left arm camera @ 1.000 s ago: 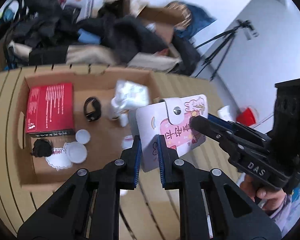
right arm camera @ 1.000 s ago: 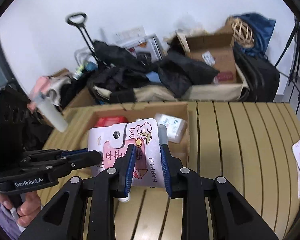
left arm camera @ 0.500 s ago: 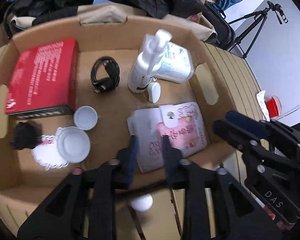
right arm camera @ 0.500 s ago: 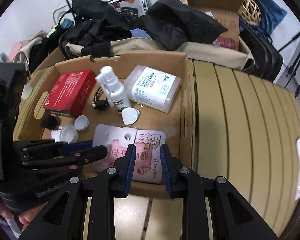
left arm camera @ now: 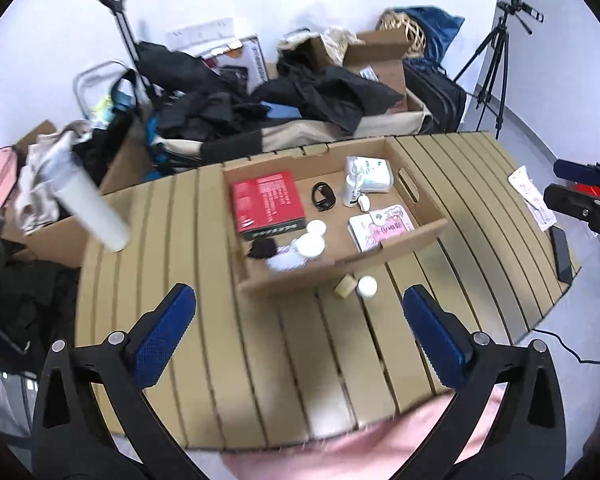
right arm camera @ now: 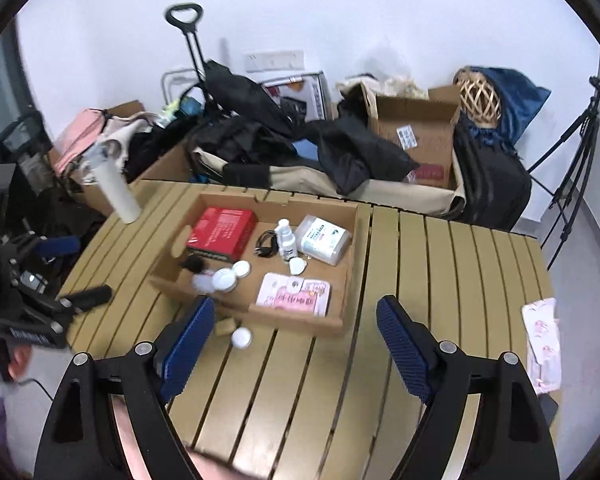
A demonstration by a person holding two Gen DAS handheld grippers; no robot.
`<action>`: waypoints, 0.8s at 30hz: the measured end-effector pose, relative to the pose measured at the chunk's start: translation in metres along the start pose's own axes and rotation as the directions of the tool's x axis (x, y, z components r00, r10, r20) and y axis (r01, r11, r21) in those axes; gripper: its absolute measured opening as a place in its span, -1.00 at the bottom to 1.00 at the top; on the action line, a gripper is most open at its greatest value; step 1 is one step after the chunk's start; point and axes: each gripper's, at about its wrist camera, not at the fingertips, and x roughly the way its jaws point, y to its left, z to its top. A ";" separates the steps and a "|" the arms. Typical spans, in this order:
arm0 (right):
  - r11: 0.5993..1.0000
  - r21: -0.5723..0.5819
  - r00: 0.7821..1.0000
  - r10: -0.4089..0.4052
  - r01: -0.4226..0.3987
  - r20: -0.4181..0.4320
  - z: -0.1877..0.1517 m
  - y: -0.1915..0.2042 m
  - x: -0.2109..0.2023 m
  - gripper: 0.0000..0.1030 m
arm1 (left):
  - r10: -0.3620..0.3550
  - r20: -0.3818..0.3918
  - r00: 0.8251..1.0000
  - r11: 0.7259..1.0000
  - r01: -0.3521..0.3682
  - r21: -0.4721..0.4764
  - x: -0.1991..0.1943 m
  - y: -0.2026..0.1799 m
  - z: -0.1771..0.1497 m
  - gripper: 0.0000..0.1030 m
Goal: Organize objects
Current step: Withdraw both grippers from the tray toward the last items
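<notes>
Both grippers spread wide, holding nothing.
Left gripper (left arm camera: 300,336) and right gripper (right arm camera: 294,338) hover above the table's near edge.

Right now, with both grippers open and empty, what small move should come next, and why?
Probably lower the right gripper toward the white round cap lying on the slatted table just outside the cardboard box. The pink pouch already lies inside; the cap and a small tan block remain out.

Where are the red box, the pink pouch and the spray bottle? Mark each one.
red box (right arm camera: 222,229), right wrist view, middle of its top face
pink pouch (right arm camera: 294,299), right wrist view, centre of its front
spray bottle (left arm camera: 351,187), left wrist view, middle of its white body
</notes>
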 end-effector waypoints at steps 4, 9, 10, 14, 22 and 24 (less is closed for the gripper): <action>1.000 -0.014 0.999 0.005 -0.005 0.036 -0.023 0.013 -0.038 0.67 | 0.012 0.027 1.000 1.000 -0.011 -0.004 -0.033 -0.003 -0.021 1.00; 0.999 -0.012 0.995 0.032 -0.031 0.099 -0.068 0.034 -0.073 0.67 | -0.003 0.087 0.996 1.000 0.001 0.020 -0.070 -0.008 -0.073 1.00; 0.999 -0.012 0.993 0.037 -0.036 0.114 -0.081 0.038 -0.078 0.67 | -0.009 0.111 0.994 1.000 0.006 0.027 -0.077 -0.009 -0.091 1.00; 1.000 -0.001 0.974 0.026 -0.026 0.225 -0.152 0.059 -0.091 0.67 | -0.026 0.182 0.983 0.999 0.029 -0.017 -0.097 -0.011 -0.156 1.00; 0.998 -0.057 0.987 0.028 -0.020 0.155 -0.242 0.090 -0.067 0.67 | 0.082 0.200 0.976 0.992 -0.061 -0.107 -0.075 -0.008 -0.220 1.00; 0.999 -0.050 0.987 0.019 -0.011 0.161 -0.241 0.089 -0.063 0.67 | 0.072 0.221 0.973 0.992 -0.047 -0.117 -0.069 -0.007 -0.219 1.00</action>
